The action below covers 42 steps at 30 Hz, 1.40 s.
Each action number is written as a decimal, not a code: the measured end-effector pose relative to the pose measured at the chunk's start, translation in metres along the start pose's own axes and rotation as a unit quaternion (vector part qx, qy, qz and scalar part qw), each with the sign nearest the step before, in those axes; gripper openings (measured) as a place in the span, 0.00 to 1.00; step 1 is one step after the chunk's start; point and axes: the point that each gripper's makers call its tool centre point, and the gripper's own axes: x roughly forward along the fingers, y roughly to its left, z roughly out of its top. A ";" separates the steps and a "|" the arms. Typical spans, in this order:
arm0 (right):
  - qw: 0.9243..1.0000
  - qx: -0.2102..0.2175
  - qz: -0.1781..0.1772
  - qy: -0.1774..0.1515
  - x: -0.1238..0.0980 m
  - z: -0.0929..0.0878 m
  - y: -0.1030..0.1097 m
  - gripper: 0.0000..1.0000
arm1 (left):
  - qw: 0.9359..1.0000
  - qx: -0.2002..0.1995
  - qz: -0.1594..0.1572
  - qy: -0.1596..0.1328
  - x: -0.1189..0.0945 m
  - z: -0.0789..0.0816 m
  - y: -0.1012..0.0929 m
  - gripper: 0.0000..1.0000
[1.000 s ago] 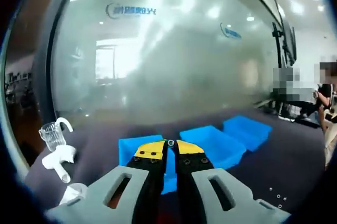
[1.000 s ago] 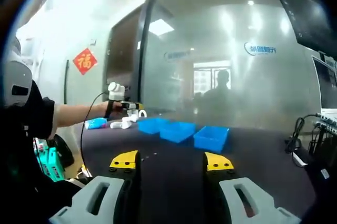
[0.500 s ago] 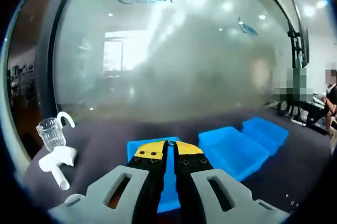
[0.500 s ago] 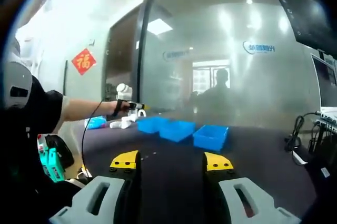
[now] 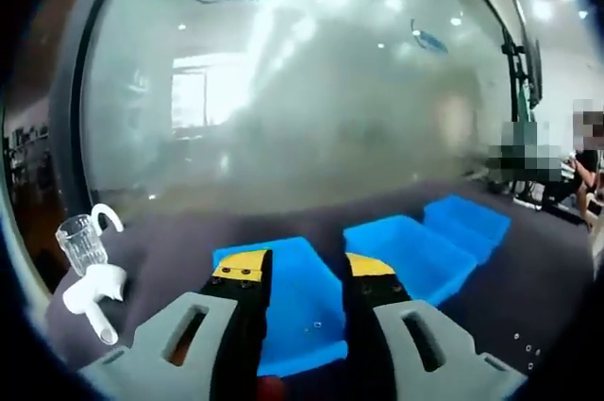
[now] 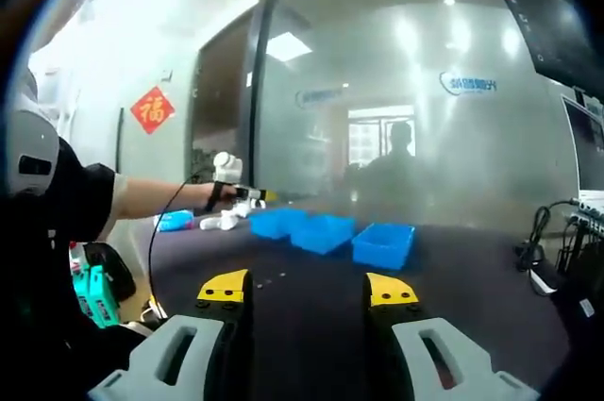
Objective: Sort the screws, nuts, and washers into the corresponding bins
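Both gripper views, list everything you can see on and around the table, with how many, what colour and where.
Bins: three, blue, in a row on the dark table; the nearest sits right under the left gripper's jaws.
Table: one, dark, under the bins.
Small loose parts: a few, pale, on the table at the lower right of the left gripper view; too small to tell what kind.
Clear cup: one, see-through, at the table's left end.
White fitting: one, white, just below the cup.
Frosted glass wall: one, grey, with blue logos, behind the table.
Red paper sign: one, on the wall at left.
Left gripper: yellow tips, jaws apart over the nearest bin.
Right gripper: yellow tips, jaws apart, holding nothing.
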 end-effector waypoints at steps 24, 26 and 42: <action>1.000 0.001 0.001 -0.014 0.002 0.006 0.000 0.42 | 0.992 -0.052 -0.075 -0.086 -0.168 -0.011 -0.091 0.36; 1.000 -0.001 0.003 -0.011 0.004 0.004 0.002 0.42 | 0.991 -0.054 -0.084 -0.092 -0.179 -0.010 -0.095 0.36; 1.000 -0.001 0.013 -0.008 0.009 0.003 0.007 0.42 | 0.985 -0.005 -0.159 -0.064 -0.257 -0.055 -0.117 0.39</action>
